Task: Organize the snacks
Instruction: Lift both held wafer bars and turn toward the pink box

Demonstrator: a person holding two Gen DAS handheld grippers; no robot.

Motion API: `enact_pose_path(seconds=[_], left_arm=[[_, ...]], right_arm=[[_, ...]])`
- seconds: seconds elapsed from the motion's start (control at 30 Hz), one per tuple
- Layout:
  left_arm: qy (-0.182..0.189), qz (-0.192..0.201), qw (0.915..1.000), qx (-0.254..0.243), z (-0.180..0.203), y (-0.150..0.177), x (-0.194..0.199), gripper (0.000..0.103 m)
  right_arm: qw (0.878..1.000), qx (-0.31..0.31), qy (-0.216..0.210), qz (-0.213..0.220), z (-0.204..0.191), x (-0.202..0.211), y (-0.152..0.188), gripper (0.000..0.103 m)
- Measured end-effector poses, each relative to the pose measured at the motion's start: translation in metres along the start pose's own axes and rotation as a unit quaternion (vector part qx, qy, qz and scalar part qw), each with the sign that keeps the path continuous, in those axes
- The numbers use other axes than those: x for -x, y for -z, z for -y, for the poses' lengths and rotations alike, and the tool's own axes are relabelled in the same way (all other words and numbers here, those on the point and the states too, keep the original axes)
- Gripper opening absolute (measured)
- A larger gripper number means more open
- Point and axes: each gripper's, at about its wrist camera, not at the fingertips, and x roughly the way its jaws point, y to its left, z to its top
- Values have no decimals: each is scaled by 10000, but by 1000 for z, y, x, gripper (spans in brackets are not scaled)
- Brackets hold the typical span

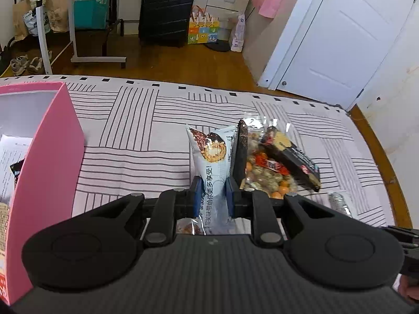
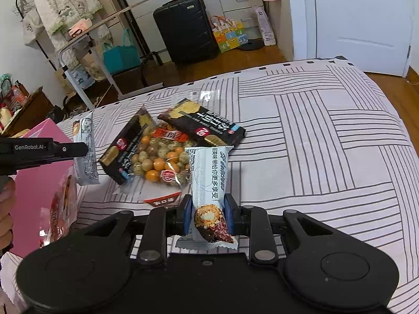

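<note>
Each gripper is clamped on a pale-blue snack bar: the left gripper (image 1: 212, 196) on one snack bar (image 1: 209, 157), the right gripper (image 2: 208, 213) on another (image 2: 209, 183), above the striped bedspread (image 2: 327, 144). They look light, crinkly and slippery (mid-body pinches probably suit). The pink box (image 1: 52, 141) stands left.

Both tongs, left (image 1: 212, 193) and right (image 2: 208, 213), tilt downward, clamped.

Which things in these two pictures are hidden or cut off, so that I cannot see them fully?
- Pink box contents: left wrist view, cut by the frame edge and hidden by the box wall.
- Silver packet: left wrist view, mostly behind the left gripper.
- Red-labelled pack: right wrist view, partly under the nut bag.
</note>
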Motion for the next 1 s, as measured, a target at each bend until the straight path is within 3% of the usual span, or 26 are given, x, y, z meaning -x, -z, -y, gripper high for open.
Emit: enact_pose_path(seconds=[0.23, 0.43, 0.77, 1.0], left_arm=[[242, 149, 9996, 68, 10, 9, 19, 18], [784, 198, 9966, 135, 19, 16, 32, 17], [897, 3, 9959, 128, 28, 39, 41, 17], [854, -400, 9953, 217, 21, 64, 44, 17]], right_arm=[[9999, 109, -68, -14, -8, 4, 2, 30], [9999, 144, -58, 55, -11, 10, 1, 30], [9994, 339, -115, 35, -24, 21, 7, 30], [9984, 532, -43, -188, -42, 24, 20, 30]])
